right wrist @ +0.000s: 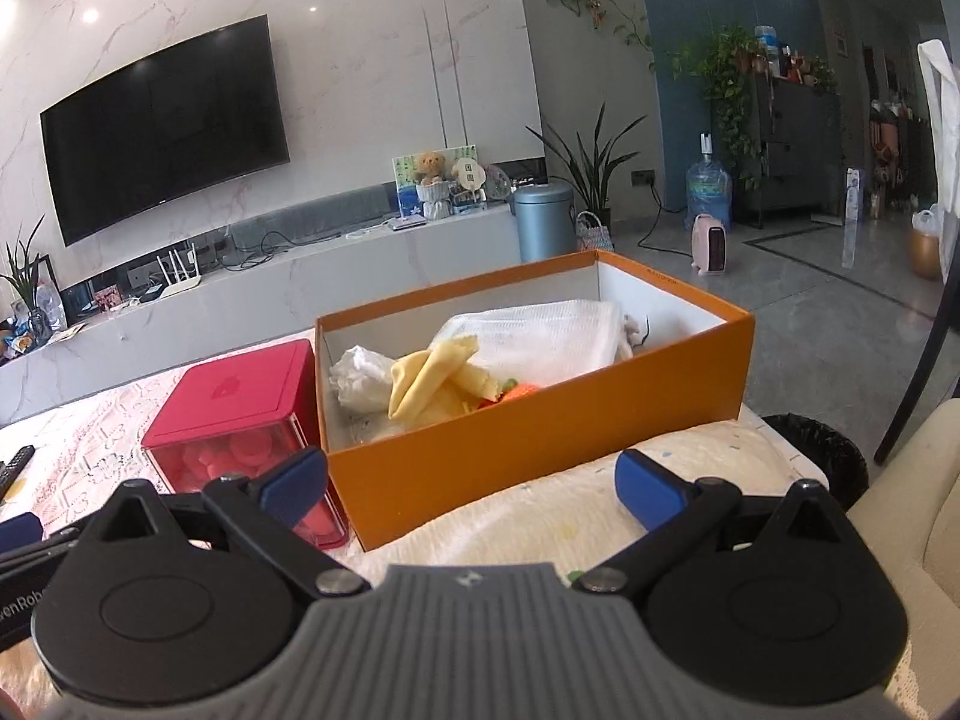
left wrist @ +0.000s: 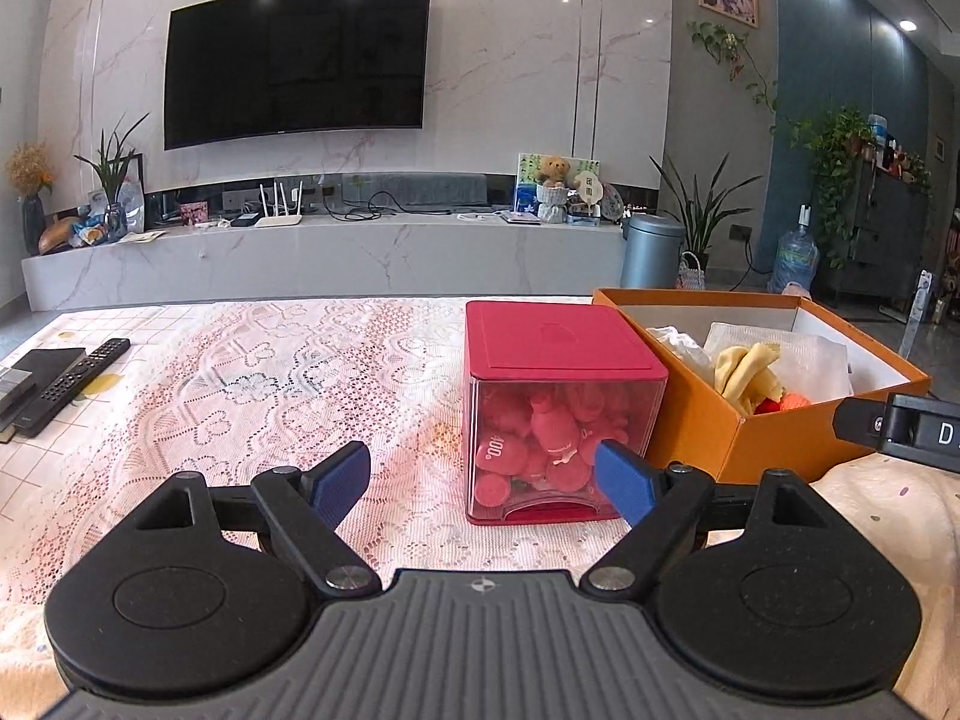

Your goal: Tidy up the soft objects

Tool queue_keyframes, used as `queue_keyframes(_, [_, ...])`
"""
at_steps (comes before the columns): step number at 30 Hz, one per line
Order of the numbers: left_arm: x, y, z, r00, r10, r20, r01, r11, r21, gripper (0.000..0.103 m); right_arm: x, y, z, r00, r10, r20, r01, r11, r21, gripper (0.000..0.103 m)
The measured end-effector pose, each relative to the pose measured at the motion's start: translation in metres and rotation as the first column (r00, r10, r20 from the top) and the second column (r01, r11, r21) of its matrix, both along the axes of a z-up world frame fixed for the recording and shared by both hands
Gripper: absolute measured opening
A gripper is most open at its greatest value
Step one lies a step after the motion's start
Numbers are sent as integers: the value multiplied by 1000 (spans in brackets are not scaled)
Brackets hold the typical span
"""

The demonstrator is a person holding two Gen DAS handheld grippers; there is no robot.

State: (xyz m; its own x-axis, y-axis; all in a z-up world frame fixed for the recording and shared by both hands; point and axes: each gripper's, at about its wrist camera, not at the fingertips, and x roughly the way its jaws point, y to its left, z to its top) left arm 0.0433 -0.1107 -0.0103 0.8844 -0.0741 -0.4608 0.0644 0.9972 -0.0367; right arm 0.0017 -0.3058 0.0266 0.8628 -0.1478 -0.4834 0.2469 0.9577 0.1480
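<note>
The counter (left wrist: 240, 396), under a lace cloth, carried everything I was working with. The orange box (right wrist: 540, 420) sat open at its right end, straight ahead of my right gripper (right wrist: 474, 486) and a little beyond its blue fingertips (right wrist: 651, 489). From my left gripper (left wrist: 483, 480) the box (left wrist: 708, 420) lay ahead and to the right. Inside it a white cloth (right wrist: 558, 336) filled the back, a crumpled white tissue (right wrist: 360, 378) lay at the left end, a yellow cloth (right wrist: 432, 384) was draped in the middle, and a bit of something orange (right wrist: 522, 391) peeked out beside the yellow one.

The red container (left wrist: 558, 396), lid on and packed with red pieces, stood just left of the box, nearly touching it, and close in front of my left gripper; its lower right corner showed just behind my right fingertip (left wrist: 624, 483). From my right gripper it (right wrist: 240, 420) lay ahead to the left.

Both grippers hung above the counter with their jaws spread wide, holding nothing.

A remote (left wrist: 75, 384) lay well off at the counter's left edge.
</note>
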Motion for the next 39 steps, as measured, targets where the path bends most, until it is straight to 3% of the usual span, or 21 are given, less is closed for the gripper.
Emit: queue_keyframes(39, [-2,-3,1,1000,-22,10,22,1000,4,99,1,-3,1,1000,-5,-7,5,1000,21,100])
